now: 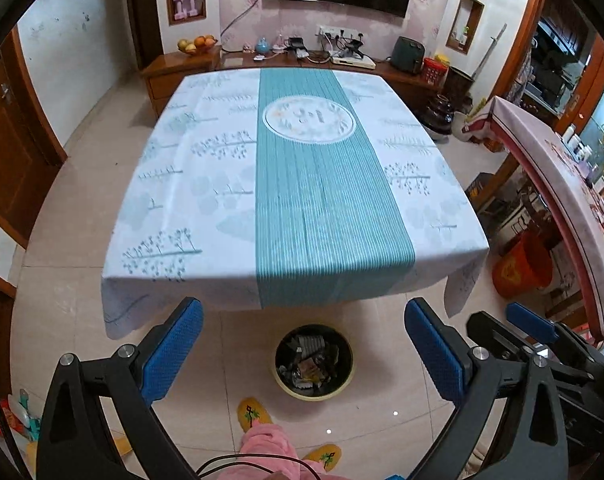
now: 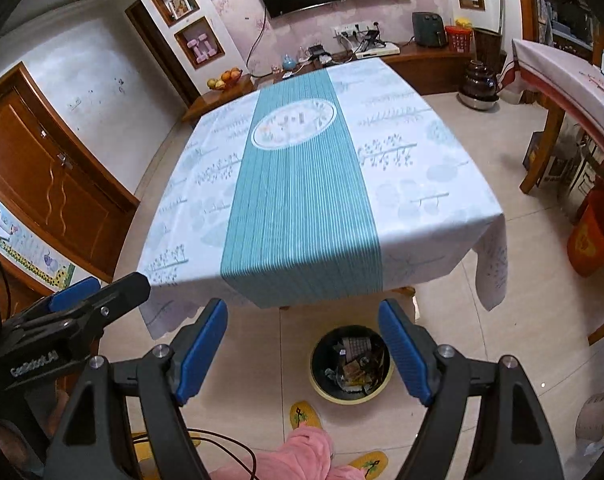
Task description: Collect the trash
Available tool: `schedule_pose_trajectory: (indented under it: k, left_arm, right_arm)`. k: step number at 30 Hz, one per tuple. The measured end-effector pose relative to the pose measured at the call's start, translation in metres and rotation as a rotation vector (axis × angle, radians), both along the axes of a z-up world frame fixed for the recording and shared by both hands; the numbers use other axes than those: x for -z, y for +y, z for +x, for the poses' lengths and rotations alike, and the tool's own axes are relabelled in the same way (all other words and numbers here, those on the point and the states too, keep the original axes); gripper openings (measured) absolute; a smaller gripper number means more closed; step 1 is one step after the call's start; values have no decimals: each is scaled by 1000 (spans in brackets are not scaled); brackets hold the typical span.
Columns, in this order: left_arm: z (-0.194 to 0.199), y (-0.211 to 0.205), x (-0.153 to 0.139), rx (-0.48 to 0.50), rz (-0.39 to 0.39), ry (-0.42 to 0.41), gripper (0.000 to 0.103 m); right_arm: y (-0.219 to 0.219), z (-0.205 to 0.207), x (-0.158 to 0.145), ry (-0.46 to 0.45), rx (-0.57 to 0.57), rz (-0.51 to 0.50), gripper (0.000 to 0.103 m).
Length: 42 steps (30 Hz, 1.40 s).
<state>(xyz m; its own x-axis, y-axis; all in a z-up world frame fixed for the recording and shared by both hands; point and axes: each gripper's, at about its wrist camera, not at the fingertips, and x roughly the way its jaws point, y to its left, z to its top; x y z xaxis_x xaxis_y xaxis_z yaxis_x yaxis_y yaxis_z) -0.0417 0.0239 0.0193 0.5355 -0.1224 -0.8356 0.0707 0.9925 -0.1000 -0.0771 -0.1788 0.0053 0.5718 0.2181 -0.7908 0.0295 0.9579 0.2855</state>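
The blue, dimple-textured rubber fingers (image 1: 174, 354) of the left gripper (image 1: 302, 354) stood spread wide with nothing between them, and the right gripper (image 2: 302, 356) showed the same in its own view: pads far apart, holding nothing. Both pointed steeply down past the near edge of the table.

The trash sat in a round, dark bin with a pale yellow rim (image 1: 313, 360) on the floor at six o'clock from the table, just in front of its edge. It held crumpled wrappers and what looked like a grey keypad-like piece, though the blur made that a guess. The white cloth with pale tree prints and a teal striped runner (image 1: 302, 184) lay smooth across the square table, and no litter showed on it.

The likeliest trouble, in my judgement, was missing small scraps: the busy print could hide pale paper, and the glossy beige floor tiles (image 1: 82, 280) threw bright glints that could pass for litter. The cloth's hanging hem at six o'clock could snag a finger and drag. A person's yellow embroidered slippers (image 1: 252, 414) and pink fleece sleeve (image 1: 268, 452) stood just beside the bin, so a careless step might tip it
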Motion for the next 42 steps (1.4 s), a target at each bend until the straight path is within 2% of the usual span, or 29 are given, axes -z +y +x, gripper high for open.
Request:
schedule_pose_trajectory:
  k: [9, 23, 42]
  left_arm:
    - [16, 6, -4, -51, 38, -19, 100]
    - [27, 11, 0, -104, 66, -37, 100]
    - [36, 5, -1, -90, 80, -31, 100]
  right_arm:
    - [13, 5, -19, -44, -4, -62, 79]
    - [23, 25, -17, -45, -5, -100, 79]
    - [21, 40, -17, -46, 2, -133, 79]
